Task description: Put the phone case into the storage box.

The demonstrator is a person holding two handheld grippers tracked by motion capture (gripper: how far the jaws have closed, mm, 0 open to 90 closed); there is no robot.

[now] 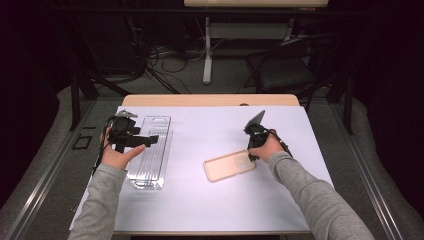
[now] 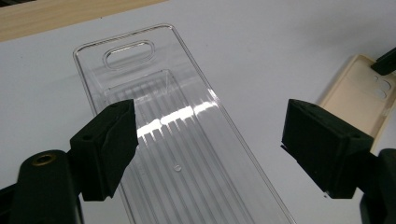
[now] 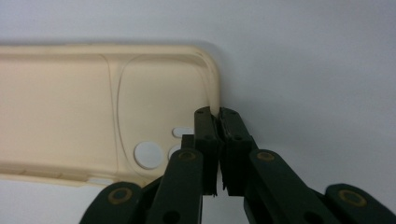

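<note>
1. Step in hand: grasp of the phone case [image 1: 229,165]. The right tool [image 3: 218,116] is pinching the case's end wall, at the camera-cutout end, jaws pressed nearly together on the thin rim.
2. Case lies open side up on the white table [image 1: 210,200], right of centre, well apart from the clear plastic tray [image 1: 149,152].
3. Left tool [image 1: 150,140] hovers over the tray, jaws spread wide, nothing between them; tray lies flat at the table's left.
4. Judgement: pick-up has begun, lift not yet made. The next move likely calls for a steady lift without the rim slipping, then carrying the case toward the tray.
5. Writing: no brand, label or text is readable on case, tray or tools.
</note>
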